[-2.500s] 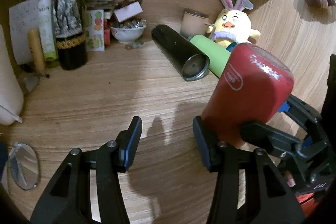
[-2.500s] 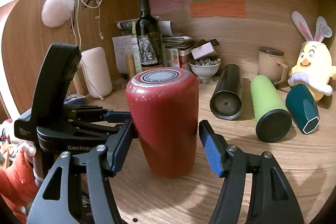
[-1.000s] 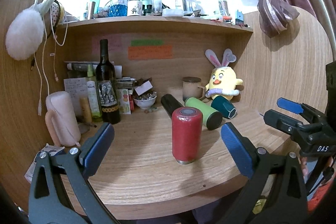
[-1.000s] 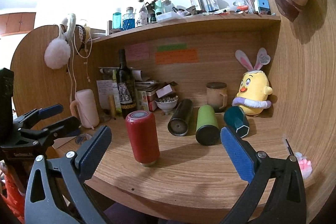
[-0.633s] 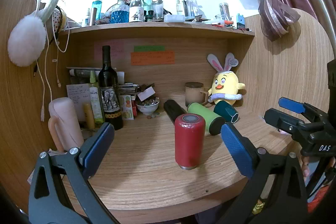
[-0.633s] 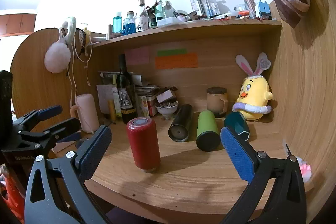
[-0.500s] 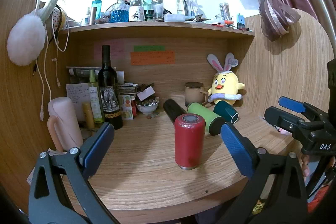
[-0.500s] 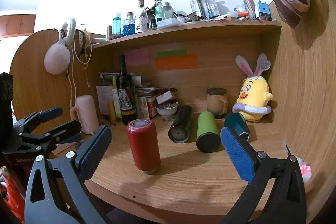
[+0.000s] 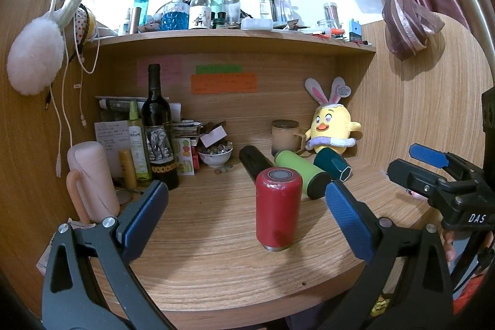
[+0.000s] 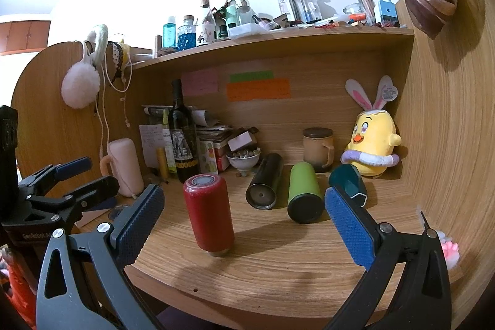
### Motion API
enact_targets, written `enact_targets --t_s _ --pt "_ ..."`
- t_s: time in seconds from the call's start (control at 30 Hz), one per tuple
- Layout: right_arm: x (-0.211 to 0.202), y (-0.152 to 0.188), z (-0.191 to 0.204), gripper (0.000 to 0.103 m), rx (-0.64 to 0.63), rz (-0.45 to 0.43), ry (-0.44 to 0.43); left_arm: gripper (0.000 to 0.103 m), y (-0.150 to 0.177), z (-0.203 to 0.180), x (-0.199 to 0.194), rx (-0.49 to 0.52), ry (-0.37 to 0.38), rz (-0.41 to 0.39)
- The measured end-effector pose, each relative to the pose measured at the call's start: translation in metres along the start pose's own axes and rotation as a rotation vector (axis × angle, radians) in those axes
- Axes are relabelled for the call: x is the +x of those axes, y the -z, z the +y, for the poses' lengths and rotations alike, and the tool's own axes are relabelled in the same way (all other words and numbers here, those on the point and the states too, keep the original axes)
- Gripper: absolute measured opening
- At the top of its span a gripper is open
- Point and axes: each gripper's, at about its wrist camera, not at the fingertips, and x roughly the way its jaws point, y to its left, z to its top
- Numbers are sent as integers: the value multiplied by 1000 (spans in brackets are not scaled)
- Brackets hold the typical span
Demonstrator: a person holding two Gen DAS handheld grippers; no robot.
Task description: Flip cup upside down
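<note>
Red cup (image 9: 278,211) is stood on the wooden surface (image 9: 216,262), flat metal-ringed end up, near the front edge, judged already inverted. Left claw (image 9: 246,220) and right claw (image 10: 244,223) are both spread wide, nothing gripped, well clear of cup. Flip judged done; only pull-away seems called for, without knocking it

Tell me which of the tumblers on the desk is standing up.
The red cup, nearest both open grippers. The black, green and teal tumblers all lie on their sides behind it.
</note>
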Motion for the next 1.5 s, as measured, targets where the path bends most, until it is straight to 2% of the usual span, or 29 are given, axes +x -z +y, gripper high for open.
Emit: enact_targets --t_s 1.5 --pt "0 3 2 103 -11 11 -8 103 1 -4 1 -8 26 6"
